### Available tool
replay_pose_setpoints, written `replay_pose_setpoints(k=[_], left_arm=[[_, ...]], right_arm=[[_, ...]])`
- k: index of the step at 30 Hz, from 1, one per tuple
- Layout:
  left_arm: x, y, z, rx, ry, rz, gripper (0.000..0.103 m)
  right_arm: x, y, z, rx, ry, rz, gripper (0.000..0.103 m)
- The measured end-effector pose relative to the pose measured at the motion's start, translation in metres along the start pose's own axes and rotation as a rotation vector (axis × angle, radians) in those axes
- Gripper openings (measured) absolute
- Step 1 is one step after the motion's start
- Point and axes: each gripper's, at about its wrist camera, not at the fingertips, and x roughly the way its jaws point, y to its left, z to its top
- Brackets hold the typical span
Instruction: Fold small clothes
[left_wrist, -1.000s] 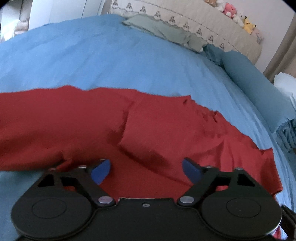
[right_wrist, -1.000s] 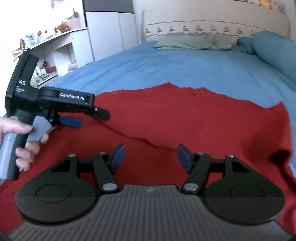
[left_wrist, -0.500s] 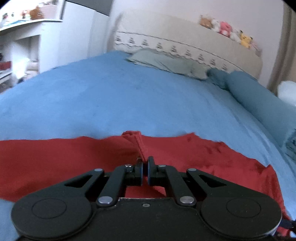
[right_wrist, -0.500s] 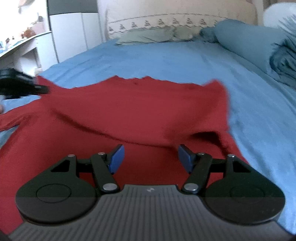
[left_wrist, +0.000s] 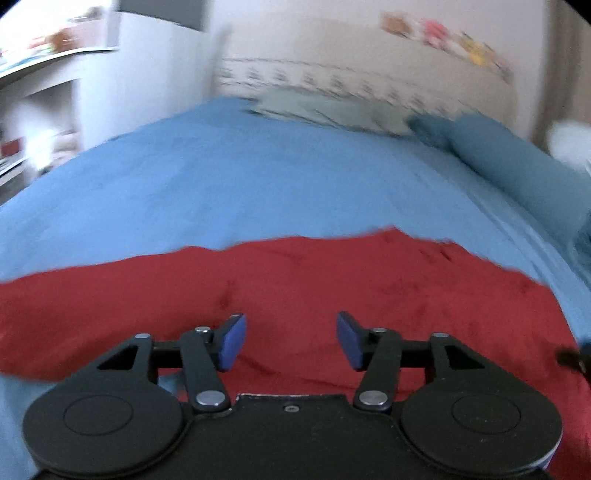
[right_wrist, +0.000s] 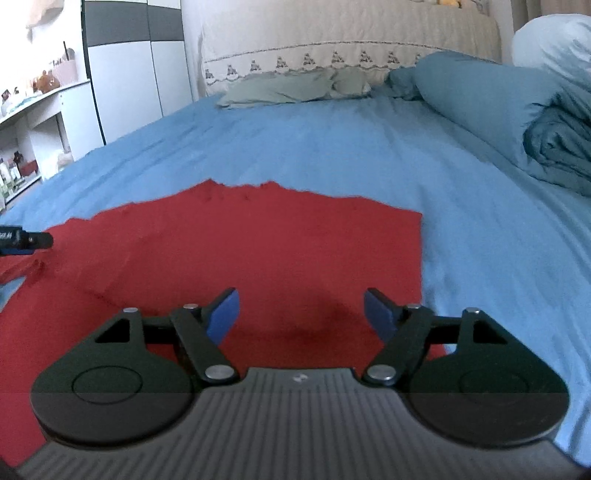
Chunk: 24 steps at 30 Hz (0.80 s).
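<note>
A red garment lies spread flat on the blue bed sheet. It also shows in the right wrist view, with a straight right edge. My left gripper is open and empty just above the red cloth. My right gripper is open and empty over the garment's near right part. The tip of the left gripper shows at the left edge of the right wrist view, over the cloth.
A rolled blue duvet lies along the right side of the bed. Grey-green pillows lie at the beige headboard. A white wardrobe and shelves stand to the left.
My left gripper, shut on a fold of the red cloth half a second ago, has opened and let it go. The garment's right side now lies flat. The right gripper stayed open.
</note>
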Motion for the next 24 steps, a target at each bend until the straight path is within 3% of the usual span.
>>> replay_pose_setpoints(k=[3,6,8,12,15,18,21,22,24], left_arm=[[0.019,-0.010,0.003,0.043,0.027,-0.028,0.062],[0.040,-0.004,-0.001,0.014,0.102,-0.001,0.062],[0.046,0.004,-0.006,-0.012,0.124,-0.004,0.061],[0.034,0.003,-0.008,0.017,0.119,0.011,0.061],[0.018,0.008,-0.004,-0.017,0.123,0.022,0.062],[-0.016,0.012,-0.001,-0.028,0.078,0.031,0.064],[-0.060,0.015,0.004,-0.011,0.020,0.054,0.082],[-0.076,0.017,0.005,-0.012,0.000,0.062,0.097],[-0.110,0.024,0.006,-0.033,-0.047,0.076,0.103]], right_arm=[[0.018,-0.002,0.000,0.008,0.024,-0.004,0.090],[0.027,-0.010,-0.011,0.006,0.083,-0.060,0.090],[0.020,-0.020,-0.017,0.024,0.072,-0.049,0.090],[0.010,-0.024,-0.021,-0.018,0.074,-0.068,0.090],[0.003,-0.024,-0.021,-0.024,0.095,-0.119,0.091],[-0.022,-0.024,-0.016,0.003,0.055,-0.094,0.091],[-0.057,-0.009,-0.005,-0.045,-0.004,-0.079,0.096],[-0.069,-0.002,0.000,-0.058,-0.021,-0.065,0.102],[-0.090,0.011,0.008,-0.071,-0.048,-0.033,0.103]])
